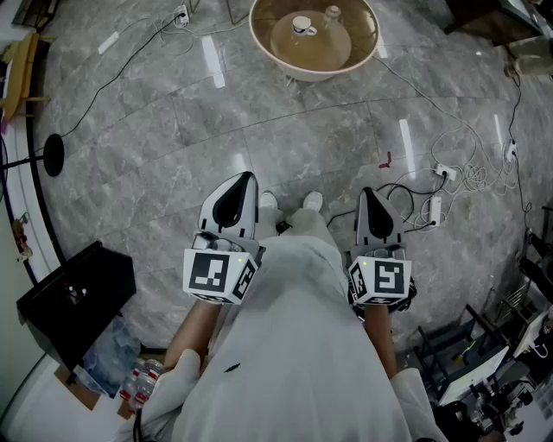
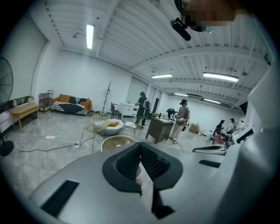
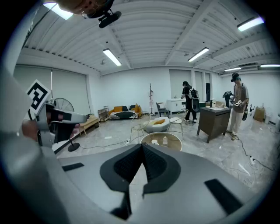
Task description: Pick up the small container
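A round beige table (image 1: 363, 47) stands far ahead on the grey marble floor. On it are a white cup (image 1: 302, 26) and a small pale container with a cap (image 1: 332, 13). The right gripper view shows the same table (image 3: 175, 139) with the cup (image 3: 155, 142) and the container (image 3: 165, 140). My left gripper (image 1: 249, 177) and right gripper (image 1: 366, 191) are held at waist height, far short of the table. Both point forward and slightly down. The left gripper (image 2: 140, 144) has its jaws meeting at the tips with nothing between them. So does the right gripper (image 3: 142, 144).
A black box (image 1: 78, 293) sits at my left, with water bottles (image 1: 138, 384) beside it. Cables and a power strip (image 1: 435, 207) lie on the floor to the right, and a fan base (image 1: 54, 155) to the left. Two people stand by a dark desk (image 3: 214, 122) beyond the table.
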`<state>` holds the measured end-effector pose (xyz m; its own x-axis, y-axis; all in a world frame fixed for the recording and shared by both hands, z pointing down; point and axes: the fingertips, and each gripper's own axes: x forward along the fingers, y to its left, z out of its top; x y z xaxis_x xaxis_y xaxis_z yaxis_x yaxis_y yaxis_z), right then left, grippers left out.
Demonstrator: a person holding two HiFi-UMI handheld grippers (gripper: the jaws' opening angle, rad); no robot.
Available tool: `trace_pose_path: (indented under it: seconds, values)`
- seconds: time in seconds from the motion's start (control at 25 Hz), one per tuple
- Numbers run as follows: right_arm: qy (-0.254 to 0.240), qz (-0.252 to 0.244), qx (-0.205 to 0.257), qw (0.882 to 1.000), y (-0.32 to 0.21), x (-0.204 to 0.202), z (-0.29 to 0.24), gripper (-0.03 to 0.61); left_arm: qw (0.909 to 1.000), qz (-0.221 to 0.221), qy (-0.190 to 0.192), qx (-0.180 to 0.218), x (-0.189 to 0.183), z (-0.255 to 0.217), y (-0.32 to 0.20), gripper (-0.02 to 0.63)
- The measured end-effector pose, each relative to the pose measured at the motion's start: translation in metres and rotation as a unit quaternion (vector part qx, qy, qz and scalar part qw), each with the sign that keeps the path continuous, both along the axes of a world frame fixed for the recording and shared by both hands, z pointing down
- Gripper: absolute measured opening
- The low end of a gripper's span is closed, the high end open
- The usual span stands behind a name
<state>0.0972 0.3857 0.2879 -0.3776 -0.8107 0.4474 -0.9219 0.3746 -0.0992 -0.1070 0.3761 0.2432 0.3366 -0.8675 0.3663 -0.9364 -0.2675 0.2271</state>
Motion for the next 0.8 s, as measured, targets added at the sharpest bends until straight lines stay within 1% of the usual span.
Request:
trace_pose_path:
  seconds: [0.12,0.2,0.36,0.44,0.52,0.6,0.72,0.8]
  values:
    - [-0.003,0.0,0.019,1.0,0.019,0.009,-0.022,0.003,0.9995,0.031,0.01,-0.002,0.031,-0.008,0.01,0.018]
    - [0.003,-0.002,0.035,0.999,0.025,0.014,-0.032,0.003,0.9989,0.047,0.008,0.003,0.049,-0.013,0.014,0.018]
    - [-0.003,-0.003,0.058,0.998,0.025,0.033,-0.043,0.003,0.9977,0.065,0.007,0.019,0.083,-0.025,0.017,0.018]
    - [-0.019,-0.004,0.061,0.998,0.02,0.041,-0.048,0.003,0.9972,0.069,0.004,0.028,0.098,-0.032,0.015,0.018]
    - [-0.047,-0.002,0.064,0.997,0.015,0.048,-0.056,0.005,0.9968,0.072,-0.001,0.035,0.109,-0.037,0.011,0.018]
    - [-0.062,-0.005,0.078,0.995,0.012,0.056,-0.065,0.006,0.9968,0.073,-0.007,0.033,0.118,-0.039,0.009,0.018]
    - [-0.055,-0.03,0.101,0.993,0.012,0.067,-0.072,0.008,0.9972,0.064,-0.011,0.038,0.13,-0.044,0.008,0.018]
    - [-0.069,-0.061,0.113,0.989,0.015,0.072,-0.075,0.001,0.9972,0.059,-0.014,0.045,0.14,-0.047,0.008,0.018]
